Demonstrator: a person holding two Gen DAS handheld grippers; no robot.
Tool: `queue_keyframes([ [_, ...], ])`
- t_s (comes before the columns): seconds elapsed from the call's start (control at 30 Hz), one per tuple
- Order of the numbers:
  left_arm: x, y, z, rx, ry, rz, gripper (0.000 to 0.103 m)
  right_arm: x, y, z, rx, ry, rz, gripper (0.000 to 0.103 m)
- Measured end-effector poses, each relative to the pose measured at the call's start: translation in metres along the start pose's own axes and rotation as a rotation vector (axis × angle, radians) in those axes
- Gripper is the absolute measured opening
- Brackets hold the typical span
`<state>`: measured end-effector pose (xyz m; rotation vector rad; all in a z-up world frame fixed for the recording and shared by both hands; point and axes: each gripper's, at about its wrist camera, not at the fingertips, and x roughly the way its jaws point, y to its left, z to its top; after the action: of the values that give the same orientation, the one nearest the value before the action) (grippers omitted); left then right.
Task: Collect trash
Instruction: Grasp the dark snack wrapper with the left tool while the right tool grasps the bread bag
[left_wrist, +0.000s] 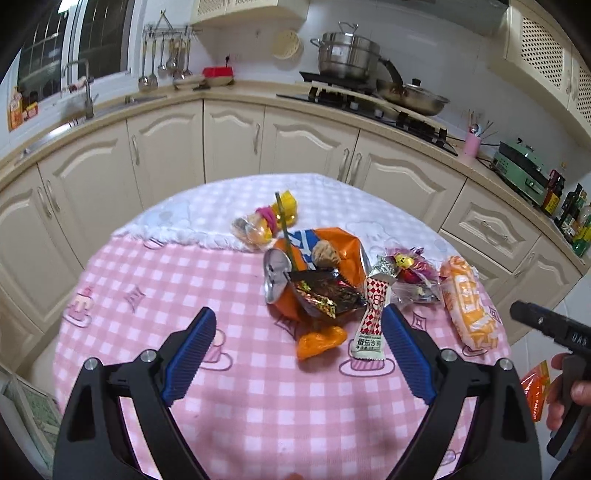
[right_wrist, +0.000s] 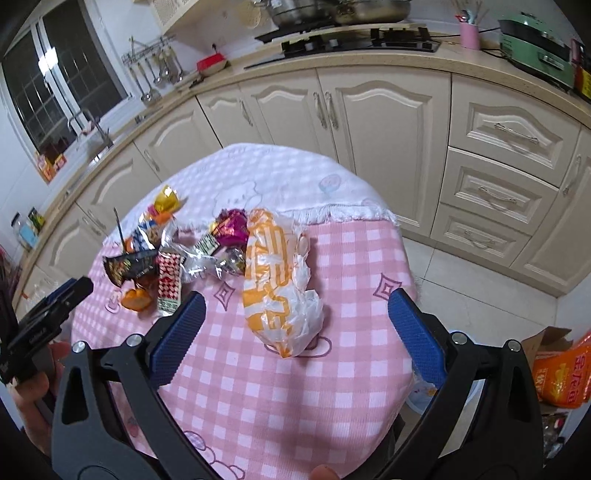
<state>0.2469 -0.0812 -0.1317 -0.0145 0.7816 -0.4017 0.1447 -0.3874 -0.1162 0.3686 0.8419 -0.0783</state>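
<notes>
Evidently we are lining up both claws before picking anything. Our left claw (left_wrist: 299, 341) gapes wide and empty, angled down at the wrapper heap (left_wrist: 317, 284) lying at twelve o'clock from it on the tabletop (left_wrist: 155, 280), with the crushed can (left_wrist: 275, 275) inside the heap. Our right claw (right_wrist: 295, 330) is equally wide and empty, framing the orange-and-white bag (right_wrist: 277, 284) at twelve o'clock, probably its first target since that bag lies apart and unobstructed.
</notes>
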Motion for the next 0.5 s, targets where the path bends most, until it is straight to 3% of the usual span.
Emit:
queue_keyframes([
  [0.1,0.017,-0.002,0.001,-0.003,0.017,-0.019,0.088,0.015,-0.001,-0.002,-0.012,0.029,-0.02,0.097],
  [0.17,0.029,-0.003,0.003,-0.006,0.034,-0.038,0.081,0.022,0.001,-0.002,-0.022,0.043,-0.024,0.097],
  [0.23,0.042,-0.001,0.005,-0.013,0.07,-0.056,0.055,0.031,0.005,0.0,-0.043,0.055,-0.024,0.097],
  [0.33,0.054,0.002,0.005,-0.04,0.097,-0.11,0.026,0.044,0.01,0.002,-0.071,0.069,-0.033,0.097],
  [0.47,0.053,-0.002,0.003,-0.011,0.077,-0.107,0.02,0.064,0.014,0.007,-0.096,0.101,-0.052,0.095],
  [0.5,0.05,-0.002,0.002,-0.008,0.066,-0.107,0.019,0.068,0.016,0.008,-0.101,0.106,-0.046,0.082],
])
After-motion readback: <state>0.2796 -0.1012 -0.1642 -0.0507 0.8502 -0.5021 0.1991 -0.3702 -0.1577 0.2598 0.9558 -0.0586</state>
